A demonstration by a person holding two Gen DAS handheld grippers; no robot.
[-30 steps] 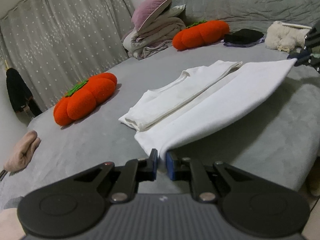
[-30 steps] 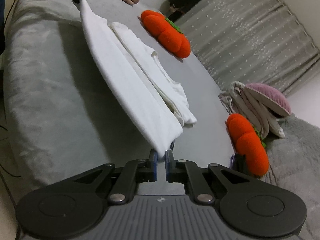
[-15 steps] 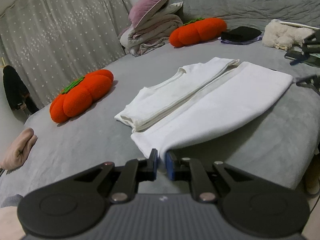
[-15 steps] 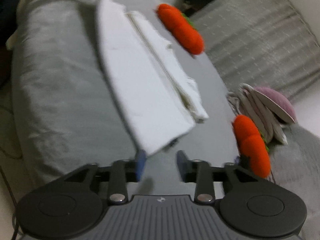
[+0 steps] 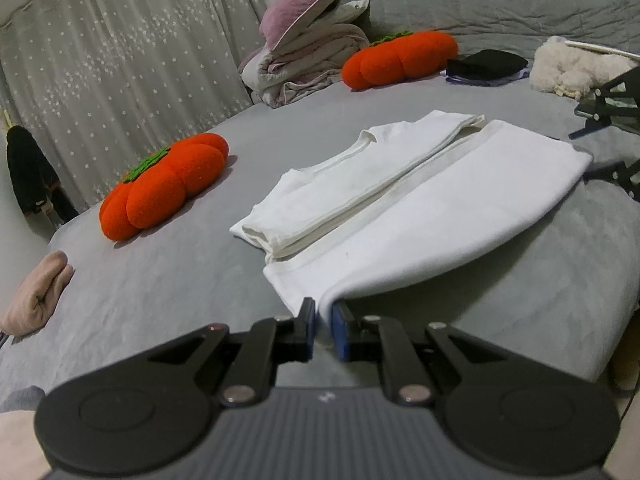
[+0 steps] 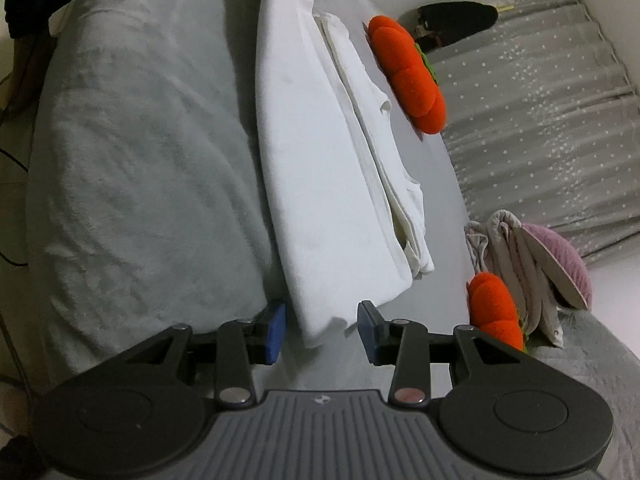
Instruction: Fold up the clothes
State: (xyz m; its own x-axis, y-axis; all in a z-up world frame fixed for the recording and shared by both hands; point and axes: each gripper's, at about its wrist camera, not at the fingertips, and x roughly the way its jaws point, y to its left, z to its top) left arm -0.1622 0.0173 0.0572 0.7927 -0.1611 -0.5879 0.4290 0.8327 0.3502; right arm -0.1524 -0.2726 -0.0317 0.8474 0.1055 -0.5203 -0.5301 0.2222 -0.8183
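One hand-held gripper (image 5: 323, 330) pinching shirt (image 5: 420, 216).

Dim, flat indoor light w/ a cool grey cast. Both views sharp at centre; fisheye bends edges, corners vignette dark.

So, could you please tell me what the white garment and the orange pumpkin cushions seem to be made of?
White garment: probably a soft knit, cotton-like, matte; it drapes limply and folds into soft layered edges. Orange pumpkin cushions: likely plush fabric over stuffing; fuzzy, rounded lobes, with a green felt-like leaf on top. Exact fibres cannot be told.
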